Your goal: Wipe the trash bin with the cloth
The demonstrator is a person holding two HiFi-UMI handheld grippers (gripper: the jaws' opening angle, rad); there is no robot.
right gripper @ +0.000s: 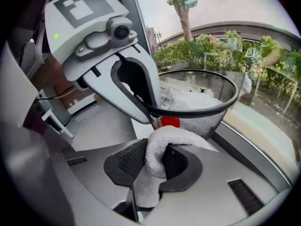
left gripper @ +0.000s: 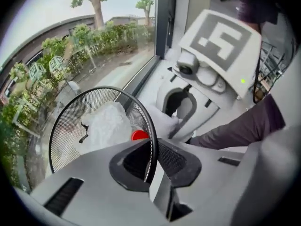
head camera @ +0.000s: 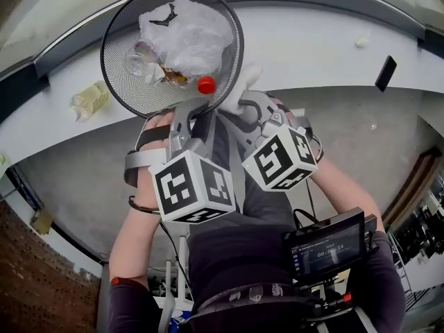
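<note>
Head view: the trash bin, a black mesh basket, stands in the upper left of the frame on a pale ledge, with crumpled white plastic and a red cap inside. The left gripper is clenched on the bin's wire rim at its lower right edge, probably to steady the light basket. The right gripper grasps a folded white cloth, whose bulge protrudes past the jaw tips so that fabric meets the mesh first. It sits just beside the bin's right wall; contact cannot be confirmed
</note>
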